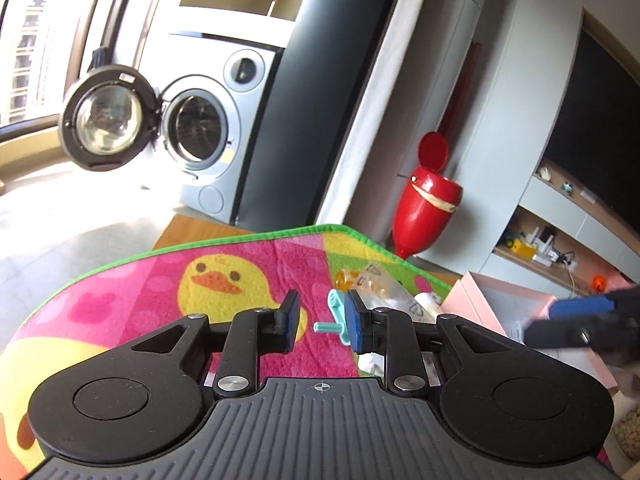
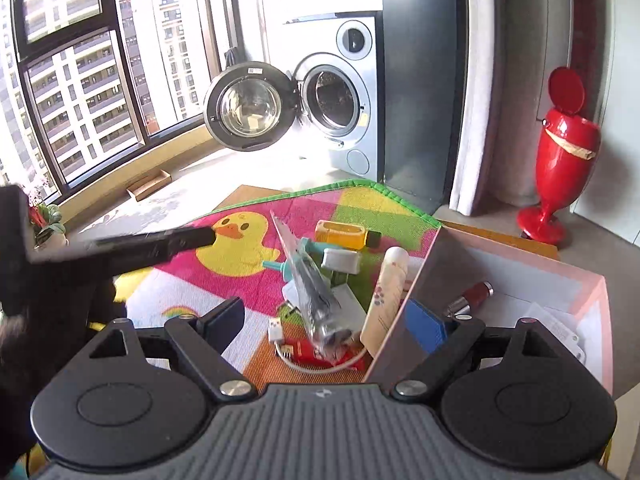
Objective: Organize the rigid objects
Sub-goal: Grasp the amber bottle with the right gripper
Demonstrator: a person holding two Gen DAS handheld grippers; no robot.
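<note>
My left gripper (image 1: 323, 320) hovers low over the duck play mat (image 1: 160, 280), jaws a little apart with mat showing in the gap. A small teal plastic piece (image 1: 335, 312) lies just beyond its right pad, not pinched. My right gripper (image 2: 326, 324) stands wide open and holds nothing; the pink box's left wall (image 2: 400, 320) rises between its fingers. Under it lie a clear bag (image 2: 312, 292), a cream tube (image 2: 390, 292) leaning on the box, a white charger (image 2: 340, 260), a yellow box (image 2: 340, 236) and a USB cable (image 2: 280, 332). A red-and-silver cylinder (image 2: 472, 296) lies in the box.
A red bin (image 2: 560, 152) stands at the back right by the wall. Behind the mat is a washing machine (image 2: 336, 100) with its door swung open. A blurred finger (image 2: 180, 240) of the left gripper crosses the right wrist view's left side. Shelves (image 1: 540, 248) are at the far right.
</note>
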